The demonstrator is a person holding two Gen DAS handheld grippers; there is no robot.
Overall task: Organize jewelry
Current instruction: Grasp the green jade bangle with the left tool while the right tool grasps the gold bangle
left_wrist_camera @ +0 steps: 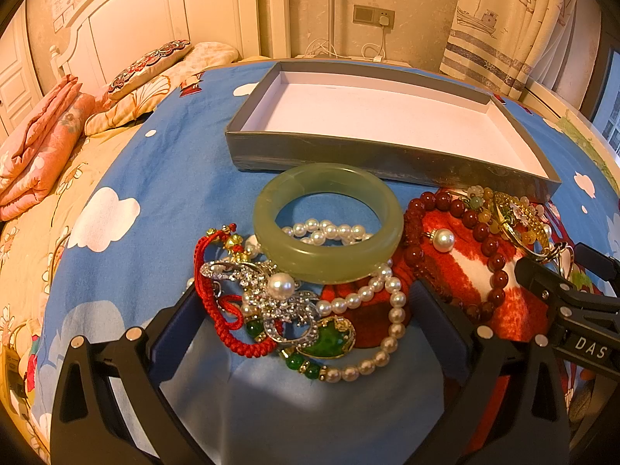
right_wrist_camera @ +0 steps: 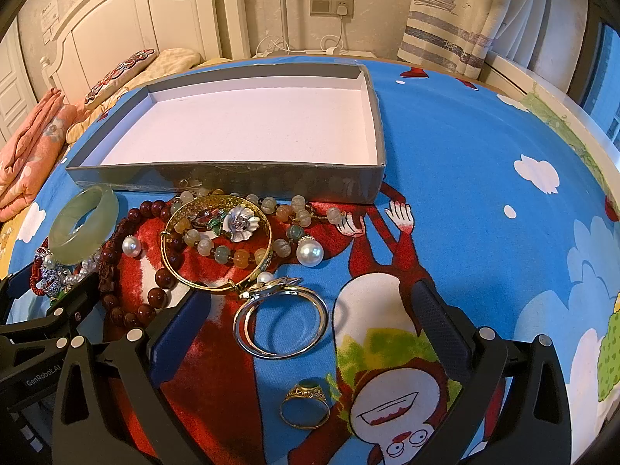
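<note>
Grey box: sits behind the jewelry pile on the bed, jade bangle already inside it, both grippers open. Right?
Not quite. The grey box holds nothing; the jade bangle lies on the bedspread in front of it, over a pearl strand, as the left wrist view shows. The left gripper and right gripper are open.

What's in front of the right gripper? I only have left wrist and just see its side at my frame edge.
Observer: A silver double-hoop bangle lies flat on the bedspread between the open fingers of the right gripper, not gripped.
Operator: Anything nearer the camera than that?
Observer: Yes, a gold ring with a green stone, lying by itself apart from the pile.
Operator: Loose pieces right of the gold bangle?
Observer: One large pearl pendant, just off the right rim of the gold bangle.
</note>
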